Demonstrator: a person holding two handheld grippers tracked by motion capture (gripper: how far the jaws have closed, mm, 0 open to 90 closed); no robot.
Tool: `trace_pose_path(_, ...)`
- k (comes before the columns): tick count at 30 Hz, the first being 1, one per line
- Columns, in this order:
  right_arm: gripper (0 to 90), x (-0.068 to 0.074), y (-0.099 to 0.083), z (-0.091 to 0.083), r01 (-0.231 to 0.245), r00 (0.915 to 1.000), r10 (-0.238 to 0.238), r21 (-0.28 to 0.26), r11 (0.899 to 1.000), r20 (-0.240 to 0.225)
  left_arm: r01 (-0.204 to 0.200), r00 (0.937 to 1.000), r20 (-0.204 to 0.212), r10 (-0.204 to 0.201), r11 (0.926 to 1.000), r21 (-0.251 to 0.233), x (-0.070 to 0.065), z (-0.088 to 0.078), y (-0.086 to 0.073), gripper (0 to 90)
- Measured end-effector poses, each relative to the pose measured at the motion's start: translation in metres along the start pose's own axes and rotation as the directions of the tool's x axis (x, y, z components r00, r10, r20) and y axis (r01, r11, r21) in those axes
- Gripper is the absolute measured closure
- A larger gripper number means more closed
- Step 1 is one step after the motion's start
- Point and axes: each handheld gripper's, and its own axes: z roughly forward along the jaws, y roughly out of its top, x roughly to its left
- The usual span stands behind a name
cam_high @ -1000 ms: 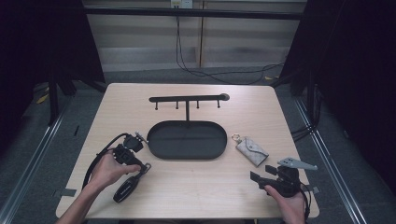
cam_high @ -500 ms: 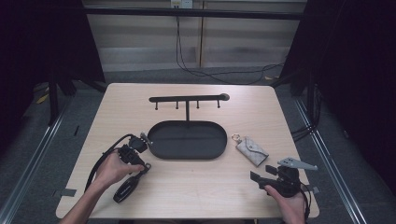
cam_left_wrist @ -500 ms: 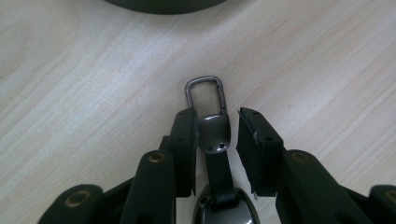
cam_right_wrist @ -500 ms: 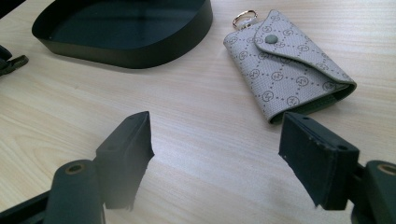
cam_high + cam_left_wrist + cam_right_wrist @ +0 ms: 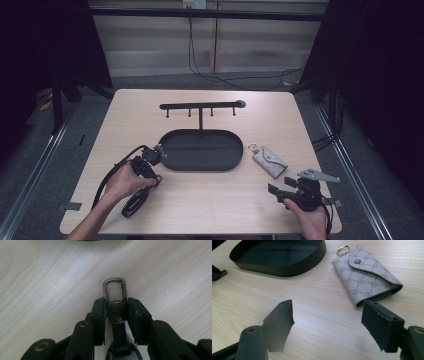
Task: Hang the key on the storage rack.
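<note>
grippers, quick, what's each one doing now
left gripper: closed on the key fob's metal clip, on the table.
right gripper: open, holding nothing.

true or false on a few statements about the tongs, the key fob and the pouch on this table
1. The left tongs are shut on the key fob. True.
2. The right tongs hold the patterned pouch. False: they stand open over bare table, the pouch lying apart beyond them.
3. The pouch lies inside the black oval tray. False: it lies on the wood to the right of the tray.
4. The key fob's metal clip pokes out past the left tongs' tips. True.
5. A key hangs on the hook rack. False: its pegs are bare.
</note>
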Motion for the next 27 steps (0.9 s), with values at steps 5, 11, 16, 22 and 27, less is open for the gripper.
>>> trace_pose_path(5, 25.3, 0.000, 0.000, 0.000, 0.001, 1.0000, -0.001, 0.000, 1.000, 0.001, -0.016, 0.9989, -0.043, 0.018, 0.9991, 0.040, -0.005, 0.001, 0.005, 68.4)
trace_pose_path(11, 25.3, 0.000, 0.000, -0.001, 0.001, 1.0000, -0.001, -0.001, 1.000, 0.001, 0.002, 0.9986, -0.053, 0.002, 0.9977, 0.068, -0.007, 0.002, 0.010, 69.0)
trace_pose_path(16, 25.3, 0.000, 0.000, -0.001, 0.001, 1.0000, -0.001, -0.001, 1.000, 0.004, -0.010, 0.9985, -0.052, 0.015, 0.9945, 0.105, -0.008, 0.003, 0.015, 70.6)
trace_pose_path(22, 25.3, 0.000, 0.000, 0.000, -0.004, 1.0000, 0.004, 0.003, 1.000, 0.003, -0.037, 0.9984, -0.038, 0.041, 0.9944, 0.099, -0.007, 0.003, 0.014, 70.8)
trace_pose_path(27, 25.3, 0.000, 0.000, 0.001, -0.005, 1.0000, 0.005, 0.005, 1.000, 0.006, -0.016, 0.9998, -0.007, 0.017, 0.9948, 0.100, 0.000, 0.002, 0.014, 70.8)
